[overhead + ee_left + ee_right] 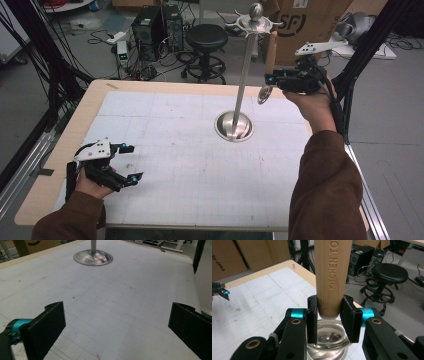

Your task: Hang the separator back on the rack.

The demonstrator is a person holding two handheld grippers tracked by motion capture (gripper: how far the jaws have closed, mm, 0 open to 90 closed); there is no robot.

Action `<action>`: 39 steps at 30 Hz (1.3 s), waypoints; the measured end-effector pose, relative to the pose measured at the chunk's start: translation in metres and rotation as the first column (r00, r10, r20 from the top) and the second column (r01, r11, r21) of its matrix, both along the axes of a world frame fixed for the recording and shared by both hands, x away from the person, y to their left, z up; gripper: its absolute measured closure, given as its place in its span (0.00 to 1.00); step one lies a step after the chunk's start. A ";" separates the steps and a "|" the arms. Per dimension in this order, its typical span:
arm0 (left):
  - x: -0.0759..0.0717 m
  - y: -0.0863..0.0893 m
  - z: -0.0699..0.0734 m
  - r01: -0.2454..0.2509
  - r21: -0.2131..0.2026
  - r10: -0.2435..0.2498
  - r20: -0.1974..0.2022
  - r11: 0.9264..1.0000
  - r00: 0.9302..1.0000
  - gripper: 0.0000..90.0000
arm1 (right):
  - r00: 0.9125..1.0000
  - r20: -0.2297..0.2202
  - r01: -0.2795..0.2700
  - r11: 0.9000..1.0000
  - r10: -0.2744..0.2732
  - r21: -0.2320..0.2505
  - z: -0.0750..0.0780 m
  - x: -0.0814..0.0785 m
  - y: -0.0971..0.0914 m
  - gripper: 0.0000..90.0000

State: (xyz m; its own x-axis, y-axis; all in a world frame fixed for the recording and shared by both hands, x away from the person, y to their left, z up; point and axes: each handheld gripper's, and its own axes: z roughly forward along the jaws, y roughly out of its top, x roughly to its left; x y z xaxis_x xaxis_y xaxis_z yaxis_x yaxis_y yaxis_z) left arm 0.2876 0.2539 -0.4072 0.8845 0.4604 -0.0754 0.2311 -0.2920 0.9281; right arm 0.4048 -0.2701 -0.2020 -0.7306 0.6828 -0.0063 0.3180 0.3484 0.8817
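A wooden-handled kitchen tool [333, 272] (a round metal head below the pads) is clamped by the right gripper [329, 317], raised near the metal stand [243, 80]. The left gripper [129, 162] is held wide open and empty above the table [120, 305].

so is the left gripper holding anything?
No, the left gripper has its jaws wide apart over the bare table mat, nothing between them.
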 end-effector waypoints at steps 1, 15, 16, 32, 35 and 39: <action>0.000 0.000 0.000 0.000 0.001 0.000 -0.001 1.000 1.000 0.02 | 1.000 0.002 -0.001 1.000 0.001 0.000 0.000 0.000 0.000 0.74; 0.000 0.000 0.000 0.001 0.001 -0.001 0.000 1.000 1.000 0.02 | 0.999 0.028 0.036 0.998 -0.034 -0.043 0.001 -0.008 0.002 0.56; 0.000 0.000 0.000 0.000 0.001 0.000 -0.001 1.000 1.000 0.02 | 0.999 0.030 0.039 0.998 -0.037 -0.047 0.001 -0.009 0.002 0.56; -0.001 -0.001 0.000 0.002 -0.003 -0.002 0.001 1.000 1.000 0.02 | 0.999 0.050 0.015 0.999 -0.013 -0.047 0.001 -0.031 0.003 0.47; -0.001 -0.001 0.000 0.002 -0.004 -0.002 0.001 1.000 1.000 0.02 | 0.999 0.044 0.012 0.999 -0.010 -0.047 -0.004 -0.033 0.003 0.46; -0.001 -0.001 0.000 0.002 -0.004 -0.002 0.001 1.000 1.000 0.02 | 0.999 0.037 0.003 0.998 -0.001 -0.056 -0.008 -0.036 0.004 0.43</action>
State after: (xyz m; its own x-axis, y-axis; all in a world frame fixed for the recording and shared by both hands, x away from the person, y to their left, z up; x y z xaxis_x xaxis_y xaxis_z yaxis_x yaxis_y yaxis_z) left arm 0.2870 0.2532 -0.4068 0.8856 0.4581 -0.0765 0.2298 -0.2890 0.9293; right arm 0.3687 -0.2662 -0.2105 -0.7281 0.6817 -0.0717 0.2859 0.3971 0.8721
